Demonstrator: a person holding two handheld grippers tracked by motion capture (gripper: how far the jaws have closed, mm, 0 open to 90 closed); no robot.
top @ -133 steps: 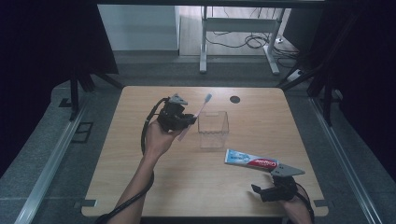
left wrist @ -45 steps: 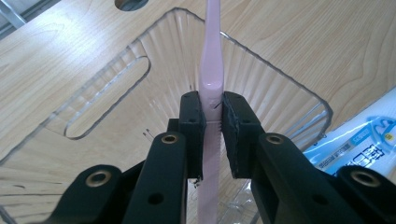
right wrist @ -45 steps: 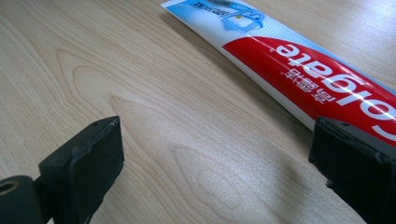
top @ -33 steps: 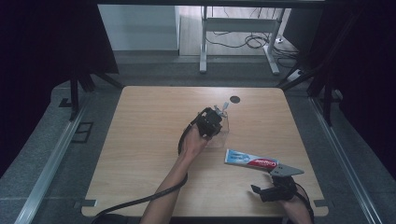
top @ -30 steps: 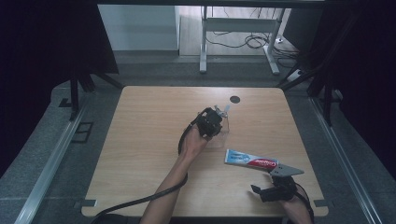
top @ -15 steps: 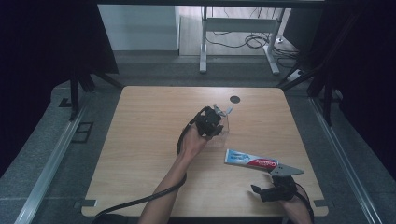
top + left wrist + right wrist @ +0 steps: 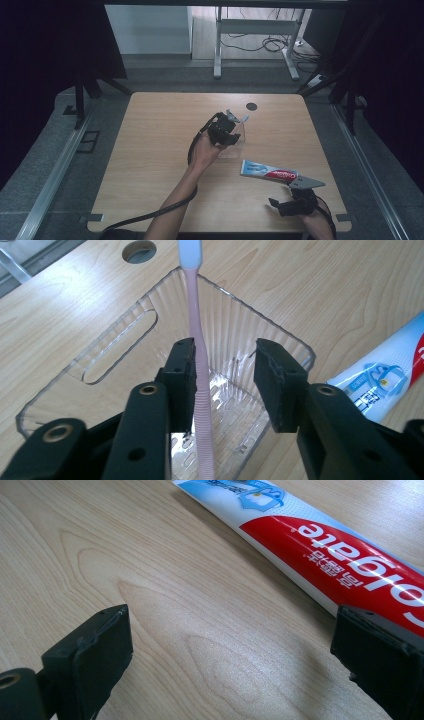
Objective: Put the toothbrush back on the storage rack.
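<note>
While my left hand-held gripper hangs over the clear ribbed container mid-worktop, its jaws have just been opening, and the pink toothbrush stands between them, leaning on the far corner and against one pad. Just beside the container lies the toothpaste tube. My right hand-held gripper rests wide open and empty on the wood, one jaw overlapping the tube's near end.

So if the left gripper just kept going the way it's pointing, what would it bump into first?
Probably the floor of the clear plastic container. The left gripper points down into it, its jaws just opened off the pink toothbrush, which now leans inside it.
</note>
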